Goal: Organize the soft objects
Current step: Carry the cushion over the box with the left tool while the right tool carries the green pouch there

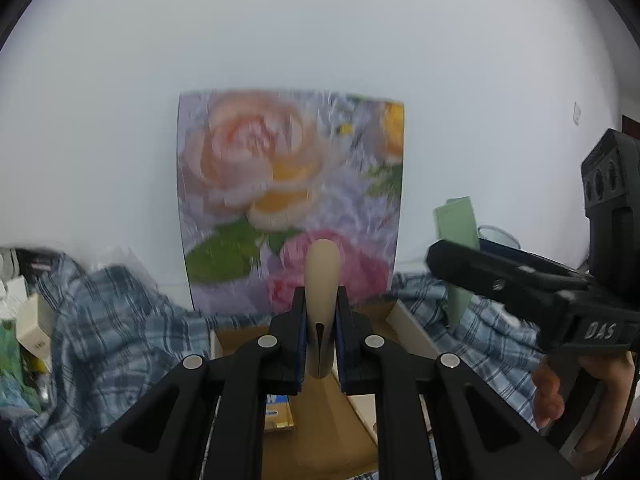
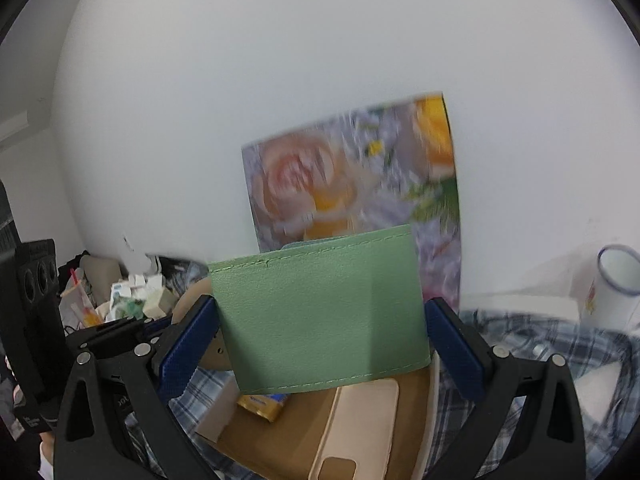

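Grippers, one in each of a person's hands, are raised above an open cardboard box (image 2: 256, 444) that sits on a blue plaid cloth (image 1: 108, 320) covering the surface.

The left gripper (image 1: 320, 336) has its jaws closed tight on a slim beige object (image 1: 322, 280), rounded at the tip and seen edge-on; what it is cannot be told for certain. It stands upright between the pads, directly above the box.

The right gripper (image 2: 320, 336) has its jaws set wide, one blue pad against each side edge of a green wallet-like case (image 2: 324, 316) with stitched edges. Clamped across its width like this, the case hangs flat and steady above the box, probably for easy placing.

Inside the box lie a beige phone case (image 2: 360, 428), flat on the cardboard floor, and a yellow-and-blue packet (image 2: 262, 402) beside it. The box looks like the collecting place for the soft things.

Behind the box, a floral picture (image 1: 288, 200) leans against a white wall. To the right of the box stands a white enamel mug (image 2: 612, 284) with a blue rim; to the left lies a heap of small cartons (image 2: 140, 292).
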The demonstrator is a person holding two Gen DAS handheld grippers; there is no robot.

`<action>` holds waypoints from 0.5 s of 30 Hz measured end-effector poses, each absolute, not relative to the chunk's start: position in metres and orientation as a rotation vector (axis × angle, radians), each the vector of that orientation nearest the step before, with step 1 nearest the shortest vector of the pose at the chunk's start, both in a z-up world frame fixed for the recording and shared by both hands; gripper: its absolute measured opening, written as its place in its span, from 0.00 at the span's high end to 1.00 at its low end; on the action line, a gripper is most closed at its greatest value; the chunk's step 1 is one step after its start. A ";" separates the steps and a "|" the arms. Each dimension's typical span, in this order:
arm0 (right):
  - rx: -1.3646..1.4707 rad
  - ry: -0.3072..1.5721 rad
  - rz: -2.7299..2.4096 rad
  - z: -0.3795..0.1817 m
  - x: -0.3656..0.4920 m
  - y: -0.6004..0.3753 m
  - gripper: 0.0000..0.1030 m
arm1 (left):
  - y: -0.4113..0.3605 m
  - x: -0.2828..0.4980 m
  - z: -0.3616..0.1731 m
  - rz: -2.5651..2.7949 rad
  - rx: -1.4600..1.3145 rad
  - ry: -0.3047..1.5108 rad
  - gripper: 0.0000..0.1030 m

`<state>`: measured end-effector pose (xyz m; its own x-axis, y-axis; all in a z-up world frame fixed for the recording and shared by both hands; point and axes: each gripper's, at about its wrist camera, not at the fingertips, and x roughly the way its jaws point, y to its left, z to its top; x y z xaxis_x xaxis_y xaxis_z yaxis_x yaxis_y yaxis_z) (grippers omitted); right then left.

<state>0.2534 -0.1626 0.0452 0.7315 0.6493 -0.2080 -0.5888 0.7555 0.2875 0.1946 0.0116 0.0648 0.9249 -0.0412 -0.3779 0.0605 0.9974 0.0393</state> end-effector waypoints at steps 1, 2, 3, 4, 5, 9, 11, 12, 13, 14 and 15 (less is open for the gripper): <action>0.200 0.326 0.682 0.039 0.258 -0.159 0.02 | 0.012 0.198 0.059 -0.050 0.048 0.398 0.88; 0.195 0.342 0.676 0.034 0.262 -0.156 0.02 | 0.012 0.201 0.053 -0.053 0.048 0.413 0.88; 0.196 0.352 0.678 0.028 0.265 -0.153 0.02 | 0.012 0.204 0.049 -0.055 0.051 0.424 0.88; 0.196 0.358 0.682 0.024 0.267 -0.151 0.02 | 0.013 0.206 0.044 -0.056 0.051 0.433 0.88; 0.190 0.372 0.680 0.019 0.270 -0.147 0.02 | 0.013 0.207 0.041 -0.054 0.054 0.438 0.88; 0.163 0.407 0.672 0.006 0.276 -0.135 0.02 | 0.015 0.212 0.027 -0.040 0.050 0.460 0.88; 0.150 0.423 0.668 0.000 0.280 -0.129 0.02 | 0.017 0.216 0.022 -0.035 0.048 0.473 0.88; 0.143 0.433 0.666 -0.003 0.281 -0.126 0.02 | 0.018 0.217 0.020 -0.035 0.048 0.478 0.88; 0.139 0.442 0.663 -0.006 0.283 -0.125 0.02 | 0.019 0.219 0.018 -0.034 0.048 0.487 0.88; 0.135 0.452 0.660 -0.008 0.284 -0.123 0.02 | 0.019 0.221 0.015 -0.032 0.047 0.496 0.88; 0.130 0.464 0.659 -0.011 0.286 -0.122 0.02 | 0.020 0.222 0.012 -0.035 0.046 0.504 0.88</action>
